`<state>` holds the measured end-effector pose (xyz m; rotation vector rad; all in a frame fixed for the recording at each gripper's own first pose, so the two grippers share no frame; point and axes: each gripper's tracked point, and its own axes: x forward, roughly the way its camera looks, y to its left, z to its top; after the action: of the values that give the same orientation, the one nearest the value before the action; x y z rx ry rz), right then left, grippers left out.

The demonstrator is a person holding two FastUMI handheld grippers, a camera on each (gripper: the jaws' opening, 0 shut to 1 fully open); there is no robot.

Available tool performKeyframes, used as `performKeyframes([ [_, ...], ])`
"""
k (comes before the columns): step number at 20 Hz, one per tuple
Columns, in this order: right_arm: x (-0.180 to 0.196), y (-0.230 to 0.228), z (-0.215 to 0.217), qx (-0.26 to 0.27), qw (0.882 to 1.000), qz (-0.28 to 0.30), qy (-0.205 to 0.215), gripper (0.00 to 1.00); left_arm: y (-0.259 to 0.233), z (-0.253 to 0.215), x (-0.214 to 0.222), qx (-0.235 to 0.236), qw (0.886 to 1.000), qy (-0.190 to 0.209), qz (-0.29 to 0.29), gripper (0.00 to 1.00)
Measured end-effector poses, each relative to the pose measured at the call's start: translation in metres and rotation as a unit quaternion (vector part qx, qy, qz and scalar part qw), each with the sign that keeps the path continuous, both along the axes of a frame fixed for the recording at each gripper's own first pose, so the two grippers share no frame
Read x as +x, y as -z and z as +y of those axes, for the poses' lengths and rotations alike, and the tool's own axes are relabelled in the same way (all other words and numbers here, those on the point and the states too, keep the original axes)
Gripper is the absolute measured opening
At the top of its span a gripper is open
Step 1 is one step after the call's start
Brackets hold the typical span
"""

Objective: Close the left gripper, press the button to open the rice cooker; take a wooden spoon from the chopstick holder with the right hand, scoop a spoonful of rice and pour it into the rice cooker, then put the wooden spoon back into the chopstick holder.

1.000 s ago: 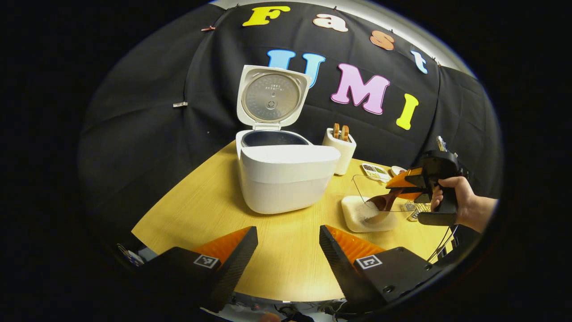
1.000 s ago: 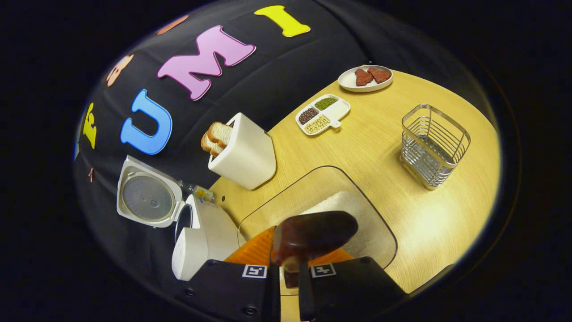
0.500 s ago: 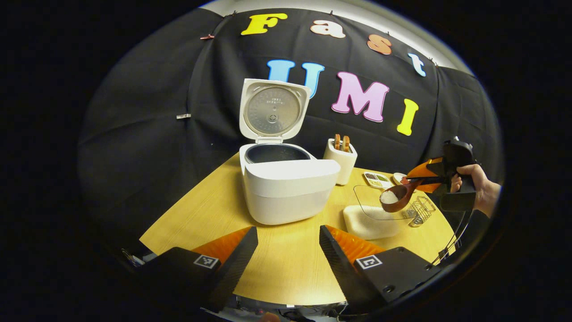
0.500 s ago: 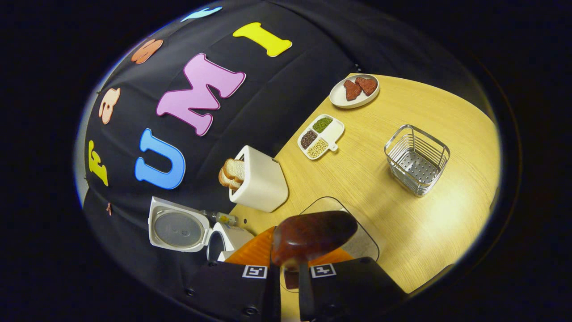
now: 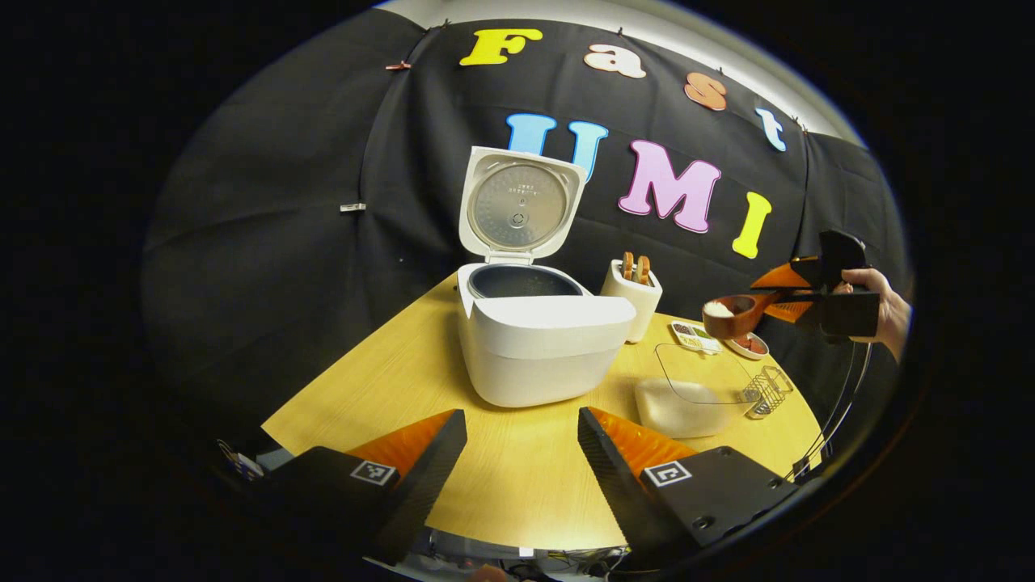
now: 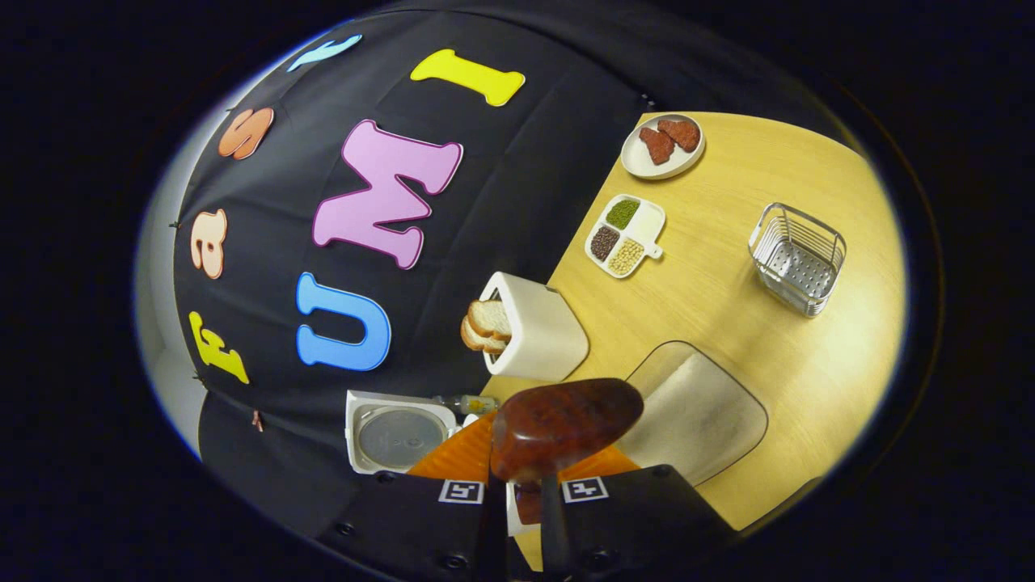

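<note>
The white rice cooker (image 5: pixel 542 339) stands open on the wooden table, its lid (image 5: pixel 520 206) upright and the dark inner pot showing. My left gripper (image 5: pixel 521 436) hovers open over the table's near edge, well short of the cooker. A hand holds my right gripper (image 5: pixel 778 296) high at the right, shut on the handle of the wooden spoon (image 5: pixel 732 317), whose bowl carries a small heap of rice. In the right gripper view the spoon's brown back (image 6: pixel 562 424) lies above the clear rice container (image 6: pixel 699 412). The wire chopstick holder (image 6: pixel 799 259) stands beyond it.
A white toaster (image 5: pixel 635 293) with bread slices stands right of the cooker. A divided dish of beans (image 6: pixel 624 234) and a plate with meat pieces (image 6: pixel 663 145) sit near the back wall. The rice container (image 5: pixel 687 396) lies right of my left gripper.
The right gripper has lifted the spoon out of the rice container, loaded with rice, and raised it well above the table. The left gripper stays open and has barely shifted.
</note>
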<state>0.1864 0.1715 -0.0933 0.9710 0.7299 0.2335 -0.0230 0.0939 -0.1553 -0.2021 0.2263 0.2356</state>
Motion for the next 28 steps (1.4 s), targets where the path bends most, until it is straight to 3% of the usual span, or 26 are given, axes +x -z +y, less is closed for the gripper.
performKeyframes([
  [5,0.013,-0.026,0.047,0.003,0.999,-0.024,-0.025,0.2,0.011,-0.007,-0.008,-0.046,0.999,-0.006,0.0,0.96],
  [11,0.021,-0.034,0.11,0.022,0.998,-0.022,-0.05,0.2,0.013,-0.002,-0.01,-0.047,0.999,-0.006,0.002,0.96],
  [18,0.026,-0.027,0.194,0.032,0.995,-0.023,-0.087,0.2,0.008,0.022,-0.009,-0.052,0.998,-0.035,-0.002,0.96],
  [24,0.029,-0.012,0.263,-0.025,0.99,-0.066,-0.121,0.2,0.006,0.033,-0.004,-0.064,0.997,-0.034,0.001,0.96],
  [28,0.025,0.0,0.293,-0.105,0.973,-0.132,-0.159,0.2,0.002,0.037,-0.005,-0.068,0.997,-0.029,-0.002,0.95],
])
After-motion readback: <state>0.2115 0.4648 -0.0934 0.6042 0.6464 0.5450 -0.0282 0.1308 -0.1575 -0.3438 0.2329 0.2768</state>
